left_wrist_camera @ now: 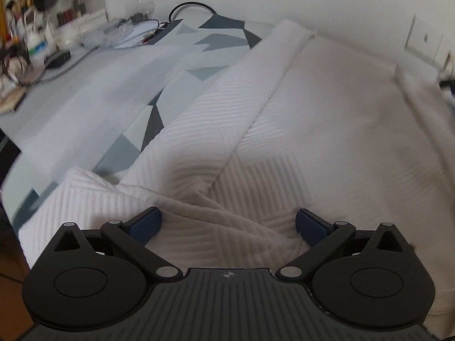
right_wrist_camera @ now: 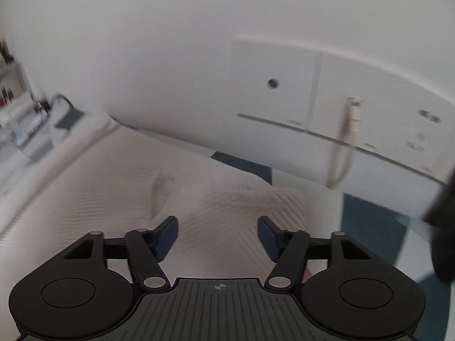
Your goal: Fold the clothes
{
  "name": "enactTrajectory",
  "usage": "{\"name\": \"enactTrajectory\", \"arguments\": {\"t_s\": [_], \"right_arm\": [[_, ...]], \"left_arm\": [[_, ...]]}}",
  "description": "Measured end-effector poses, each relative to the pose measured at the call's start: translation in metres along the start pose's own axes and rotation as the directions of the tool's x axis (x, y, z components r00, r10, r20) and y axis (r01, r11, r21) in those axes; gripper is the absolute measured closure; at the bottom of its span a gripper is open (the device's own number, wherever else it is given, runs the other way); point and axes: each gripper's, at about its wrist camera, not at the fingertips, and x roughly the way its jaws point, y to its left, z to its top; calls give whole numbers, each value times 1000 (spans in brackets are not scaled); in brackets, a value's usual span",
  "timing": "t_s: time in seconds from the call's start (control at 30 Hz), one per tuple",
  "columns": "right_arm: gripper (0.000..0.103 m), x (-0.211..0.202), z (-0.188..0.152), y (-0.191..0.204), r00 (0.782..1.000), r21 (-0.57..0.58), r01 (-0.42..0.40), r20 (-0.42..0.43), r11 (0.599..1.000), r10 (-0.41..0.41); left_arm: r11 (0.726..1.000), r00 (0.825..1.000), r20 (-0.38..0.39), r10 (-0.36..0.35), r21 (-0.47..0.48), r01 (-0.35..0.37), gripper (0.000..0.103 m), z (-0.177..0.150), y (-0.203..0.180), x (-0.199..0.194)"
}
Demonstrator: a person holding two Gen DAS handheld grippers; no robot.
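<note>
One white garment [left_wrist_camera: 327, 108], knit with a ribbed, geometric texture, lying spread across the tabletop [left_wrist_camera: 25, 130] and filling most of the left wrist view. One long sleeve [left_wrist_camera: 241, 85] folded over its left side, running diagonally from near to far. Bunching into soft creases at the near edge, just ahead of the left tool [left_wrist_camera: 228, 225]. Left tool hovering over those creases with its two blue-padded fingers [left_wrist_camera: 145, 225] spread wide, nothing held between them; contact with the cloth impossible to tell.

One patterned cover [left_wrist_camera: 216, 42] in grey, pale blue and dark triangles showing under the garment at left and far. One pale sheet [left_wrist_camera: 93, 105] lying on it further left. At the far left, cluttered items blurring together: one clear plastic box [left_wrist_camera: 76, 8] with small dark things inside, one white bottle [left_wrist_camera: 35, 47], one black cable loop [left_wrist_camera: 190, 7]; exact count of the rest not readable.

Right tool [right_wrist_camera: 217, 237] also standing open, its two blue pads [right_wrist_camera: 166, 237] apart and gripping nothing, hovering above the garment's [right_wrist_camera: 113, 176] right part. One white wall panel [right_wrist_camera: 327, 105] behind, with one pale cable [right_wrist_camera: 348, 139] hanging from it. One dark blurred shape [right_wrist_camera: 443, 227] at the right edge, unidentifiable.
</note>
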Motion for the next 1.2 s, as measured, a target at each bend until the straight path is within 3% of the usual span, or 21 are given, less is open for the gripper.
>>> {"name": "enactTrajectory", "arguments": {"t_s": [0.17,0.3,0.33,0.4,0.43,0.47,0.67,0.77,0.9,1.07,1.2], "right_arm": [[27,39,-2,2,996,-20,46,-70,999,-47],[26,39,-12,4,998,-31,43,-35,999,-44],[32,37,-13,3,999,-28,39,-28,999,-39],[57,33,-14,1,1000,-32,29,-7,999,-29],[81,30,-14,-1,1000,-28,22,1,999,-22],[91,29,-14,-4,1000,-14,9,1,1000,-9],[100,18,-12,-30,996,120,-80,51,989,74],[100,-8,-13,-44,989,162,-62,146,985,38],[100,-29,-21,-72,983,235,-8,181,972,-36],[100,-23,-31,-104,986,306,82,113,948,-121],[100,-5,-36,-112,988,272,119,60,955,-140]], "left_arm": [[999,1000,-4,12,-40,-12,0,0,0,1],[997,999,-18,31,-65,-32,0,4,-3,4],[997,999,-20,35,-71,-36,0,5,-3,5],[996,999,-20,42,-81,-43,0,5,-3,6],[995,999,-19,44,-84,-46,0,5,-4,6],[995,999,-18,47,-87,-48,0,5,-4,6],[993,998,-24,56,-102,-58,0,8,-5,7],[993,998,-27,56,-102,-58,0,9,-4,7],[993,998,-28,57,-104,-59,0,10,-5,8],[992,998,-24,60,-108,-62,0,9,-5,8],[992,998,-23,61,-110,-63,0,8,-6,7]]}}
